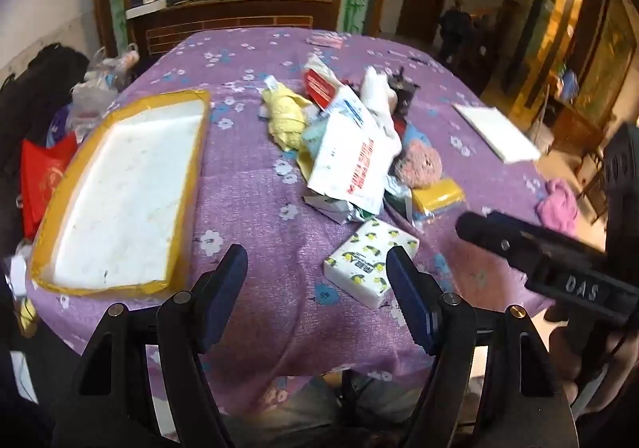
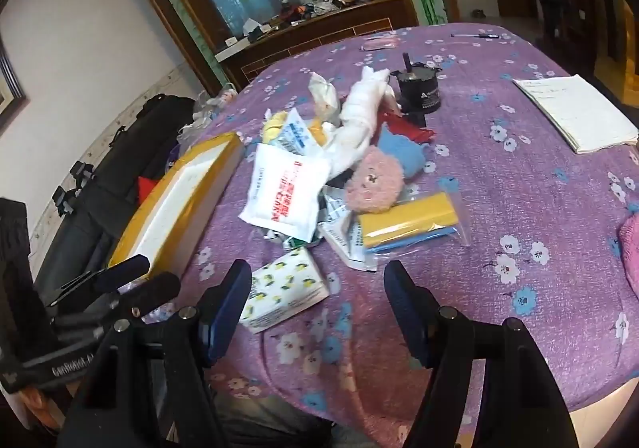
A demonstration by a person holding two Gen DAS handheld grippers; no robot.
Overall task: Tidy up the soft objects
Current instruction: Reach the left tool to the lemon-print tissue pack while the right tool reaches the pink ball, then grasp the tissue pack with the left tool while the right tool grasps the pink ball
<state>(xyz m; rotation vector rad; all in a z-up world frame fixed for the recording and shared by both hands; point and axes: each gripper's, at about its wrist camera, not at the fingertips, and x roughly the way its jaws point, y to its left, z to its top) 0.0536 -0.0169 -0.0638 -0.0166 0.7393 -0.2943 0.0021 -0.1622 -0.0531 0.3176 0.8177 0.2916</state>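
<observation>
A pile of soft things lies mid-table: a yellow cloth (image 1: 284, 119), a white printed pouch (image 1: 351, 164) (image 2: 285, 192), a white stuffed toy (image 2: 361, 116), a pink fluffy ball (image 1: 419, 164) (image 2: 373, 180) and a yellow sponge in a clear bag (image 1: 437, 195) (image 2: 407, 224). A lemon-print tissue pack (image 1: 369, 268) (image 2: 285, 290) sits nearest me. A white tray with a yellow rim (image 1: 120, 192) (image 2: 175, 208) lies on the left. My left gripper (image 1: 317, 290) hovers open over the near table edge, left of the tissue pack. My right gripper (image 2: 317, 304) is open too, nothing between its fingers.
A purple flowered cloth (image 1: 247, 184) (image 2: 519, 200) covers the table. A white notepad (image 1: 497, 132) (image 2: 575, 116), a black pot (image 2: 419, 88) and a pink cloth (image 1: 559, 204) lie to the right. Bags (image 1: 44, 176) stand beside the table's left edge.
</observation>
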